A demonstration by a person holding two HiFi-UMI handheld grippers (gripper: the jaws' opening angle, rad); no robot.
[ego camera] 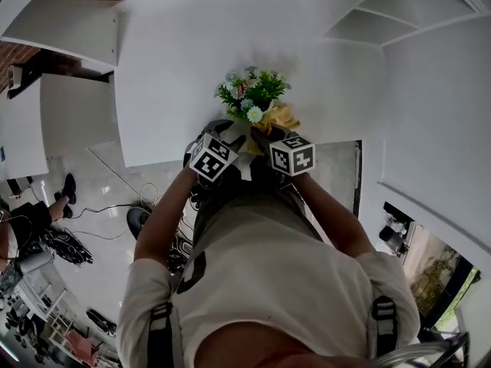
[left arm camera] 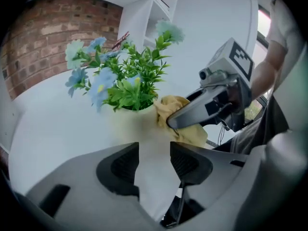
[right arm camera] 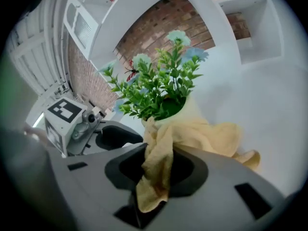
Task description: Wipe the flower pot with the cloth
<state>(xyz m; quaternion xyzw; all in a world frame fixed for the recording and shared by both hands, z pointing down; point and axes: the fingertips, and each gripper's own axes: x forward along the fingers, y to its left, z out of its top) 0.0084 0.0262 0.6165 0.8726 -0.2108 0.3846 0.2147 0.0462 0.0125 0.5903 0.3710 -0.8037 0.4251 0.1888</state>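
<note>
1. My left gripper (left arm camera: 154, 160) has its jaws partly apart, with the pale wall of the flower pot (left arm camera: 137, 123) filling the gap. They seem to press on its lower part, though the blur this close keeps me from being sure. I judge this hold is meant to stop the pot sliding or turning while it is rubbed.
2. My right gripper (right arm camera: 156, 167) is closed on the cloth (right arm camera: 192, 134). One bunched fold is pinched between the jaws and the rest is spread against the pot's side just under the rim. Gripping one fold leaves a loose pad of cloth to drag over the surface.
3. The pot stands upright on the white table (ego camera: 176, 67), close to its near edge and right in front of me. The flowers (left arm camera: 130, 81) rise clear of both grippers.
4. The two grippers flank the pot, so each wiping push is met by the other side.
</note>
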